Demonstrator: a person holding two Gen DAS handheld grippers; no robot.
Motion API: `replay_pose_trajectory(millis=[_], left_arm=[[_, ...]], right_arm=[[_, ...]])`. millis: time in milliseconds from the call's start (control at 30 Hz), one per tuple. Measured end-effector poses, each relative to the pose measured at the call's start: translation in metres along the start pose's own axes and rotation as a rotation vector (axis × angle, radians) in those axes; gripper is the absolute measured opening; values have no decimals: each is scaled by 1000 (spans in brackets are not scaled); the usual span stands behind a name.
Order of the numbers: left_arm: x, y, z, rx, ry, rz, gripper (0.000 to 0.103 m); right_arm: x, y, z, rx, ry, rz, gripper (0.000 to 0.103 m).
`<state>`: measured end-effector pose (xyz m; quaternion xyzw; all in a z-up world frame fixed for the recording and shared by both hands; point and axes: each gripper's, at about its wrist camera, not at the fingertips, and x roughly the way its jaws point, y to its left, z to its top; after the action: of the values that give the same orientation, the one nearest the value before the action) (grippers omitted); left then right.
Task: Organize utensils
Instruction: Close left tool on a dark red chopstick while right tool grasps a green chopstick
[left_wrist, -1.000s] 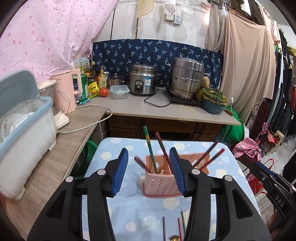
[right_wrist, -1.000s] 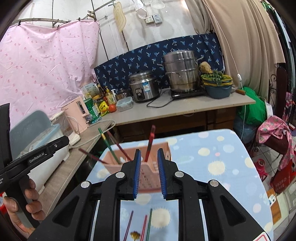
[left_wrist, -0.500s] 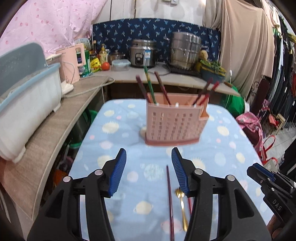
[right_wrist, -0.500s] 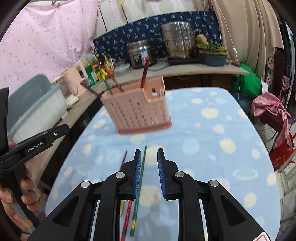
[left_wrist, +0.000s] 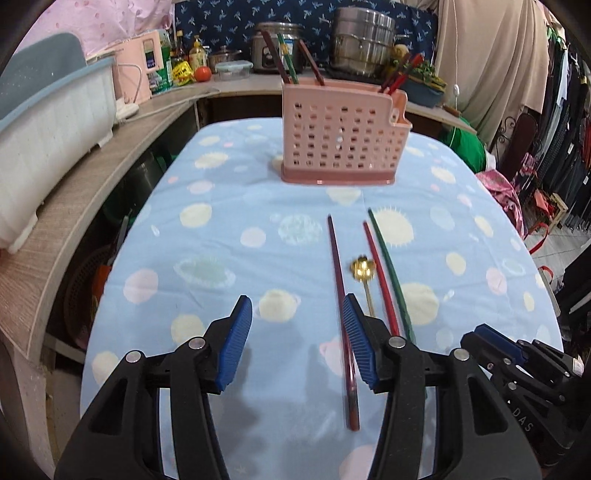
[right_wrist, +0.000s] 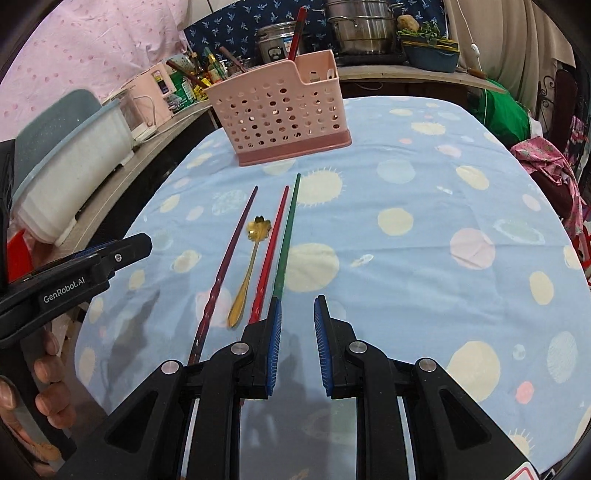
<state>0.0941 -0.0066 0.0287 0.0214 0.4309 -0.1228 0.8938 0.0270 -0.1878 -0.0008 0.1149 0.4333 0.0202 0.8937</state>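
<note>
**Pulling back from the basket to the loose utensils**

Backing away is what you have just done with both hands: a second ago the two tools were up at the pink basket (left_wrist: 341, 138), the right one nearly clenched around a red chopstick standing in it, and now both hang low over the near end of the counter (left_wrist: 221, 229) with the basket well ahead of them. That red stick stands in the basket's right-hand compartment, so I judge that delivery done.

Your left tool (left_wrist: 295, 343) is released, its jaws wide apart and holding nothing; the maroon chopstick (left_wrist: 341, 314) runs under the gap, close to the right pad. Your right tool (right_wrist: 295, 343) is also empty, jaws parted a little more than half a second ago; the green chopstick (right_wrist: 286, 236) ends just at its left pad.

Four pieces lie side by side on the cloth between you and the basket: the maroon chopstick, the gold spoon (right_wrist: 249, 262), the red chopstick (right_wrist: 269, 251) and the green one. Red and green lie almost touching, so taking one cleanly will likely need care.

In the basket several chopsticks already stand, in the left and the right compartments. Roughly half the work looks finished. The green chopstick seems your nearest pick for the right hand, the maroon for the left.
</note>
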Motion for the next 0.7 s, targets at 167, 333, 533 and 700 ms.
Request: replay_pose_trajectory(millis=[167,333,533,700], left_arm=[[6,0,-18,-2,37,-2,49],[10,0,-28,-5,57,0,49],[15,0,-37,-4,80,-4,49],[18,-2,-44,2,102,-10,49]], right_arm=[[8,8,-11,-16,30,11,19],[14,15,-15,-32,46,14,19],[23,17,-18,-39,60,7,19],[31,18,-20,-44,71,2,19]])
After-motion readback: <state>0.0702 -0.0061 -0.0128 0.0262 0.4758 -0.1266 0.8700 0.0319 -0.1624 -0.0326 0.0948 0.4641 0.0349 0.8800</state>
